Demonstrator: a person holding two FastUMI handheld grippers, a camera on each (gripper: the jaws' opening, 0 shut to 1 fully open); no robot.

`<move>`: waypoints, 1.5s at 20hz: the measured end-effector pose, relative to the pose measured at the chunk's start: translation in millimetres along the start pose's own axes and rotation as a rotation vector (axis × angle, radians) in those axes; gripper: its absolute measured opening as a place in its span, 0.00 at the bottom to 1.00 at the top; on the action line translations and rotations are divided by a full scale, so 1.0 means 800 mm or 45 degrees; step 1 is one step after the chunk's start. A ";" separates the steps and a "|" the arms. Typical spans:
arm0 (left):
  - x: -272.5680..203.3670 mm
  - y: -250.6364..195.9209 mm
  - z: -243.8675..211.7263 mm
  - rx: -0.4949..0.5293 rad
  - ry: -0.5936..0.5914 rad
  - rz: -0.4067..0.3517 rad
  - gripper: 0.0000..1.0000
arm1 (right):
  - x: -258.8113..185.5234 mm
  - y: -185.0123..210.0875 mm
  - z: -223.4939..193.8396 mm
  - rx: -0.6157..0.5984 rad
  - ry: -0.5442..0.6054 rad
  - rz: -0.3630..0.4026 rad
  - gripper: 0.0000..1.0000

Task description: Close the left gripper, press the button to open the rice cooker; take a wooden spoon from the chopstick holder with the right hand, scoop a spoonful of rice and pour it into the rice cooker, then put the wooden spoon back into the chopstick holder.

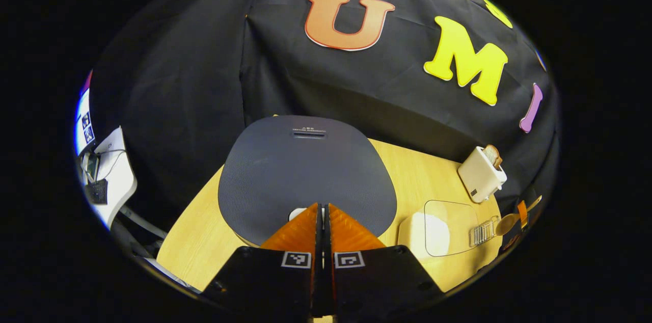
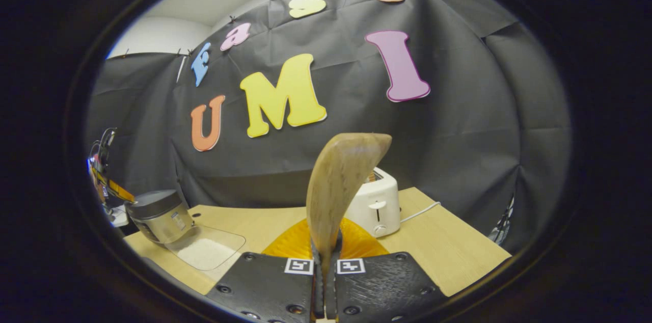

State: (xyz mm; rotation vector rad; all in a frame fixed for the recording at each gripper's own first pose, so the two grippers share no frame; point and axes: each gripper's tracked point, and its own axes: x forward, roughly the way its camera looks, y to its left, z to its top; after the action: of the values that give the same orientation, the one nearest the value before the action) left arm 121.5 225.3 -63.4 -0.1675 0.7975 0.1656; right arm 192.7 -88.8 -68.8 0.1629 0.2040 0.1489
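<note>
The right gripper [image 2: 326, 241] has its 2 fingers clamped on the wooden spoon [image 2: 338, 180], whose bowl rises just ahead: light, stiff, smooth (likely to pivot), best gripped mid-handle. The left gripper [image 1: 323, 211], fingers pressed together and empty, hovers over the rice cooker [image 1: 305, 170].

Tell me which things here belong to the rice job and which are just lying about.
Job: rice cooker, lid shut; wooden spoon, clamped in the right tool; clear container of rice; left tool, shut, at the cooker's front.
Lying about: toaster, its cord, wooden table.
</note>
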 end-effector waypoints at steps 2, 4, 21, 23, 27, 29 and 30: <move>-0.001 -0.001 0.000 0.011 -0.005 -0.006 0.03 | 0.000 0.000 -0.001 0.006 0.000 0.001 0.02; 0.001 0.002 0.006 0.043 -0.017 0.016 0.03 | -0.002 -0.001 0.000 0.003 -0.002 0.001 0.02; -0.138 -0.034 0.121 0.200 -0.674 0.098 0.97 | -0.037 -0.001 0.048 -0.028 -0.080 -0.034 0.02; -0.140 -0.032 0.101 0.189 -0.688 0.090 0.97 | -0.043 0.005 0.055 -0.028 -0.087 -0.026 0.04; -0.145 -0.029 0.062 0.193 -0.763 0.094 0.97 | -0.050 0.022 0.064 -0.042 -0.086 -0.020 0.02; -0.150 -0.036 0.042 0.169 -0.809 0.058 0.96 | -0.051 0.040 0.066 -0.055 -0.076 -0.005 0.02; -0.151 -0.041 0.033 0.166 -0.827 0.043 0.96 | -0.050 0.050 0.066 -0.061 -0.067 0.004 0.02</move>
State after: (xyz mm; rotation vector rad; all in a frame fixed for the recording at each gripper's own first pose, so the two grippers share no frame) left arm 64.0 188.7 45.1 0.0280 0.1624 0.1854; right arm 160.2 -63.7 -3.1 0.1196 0.1476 0.1525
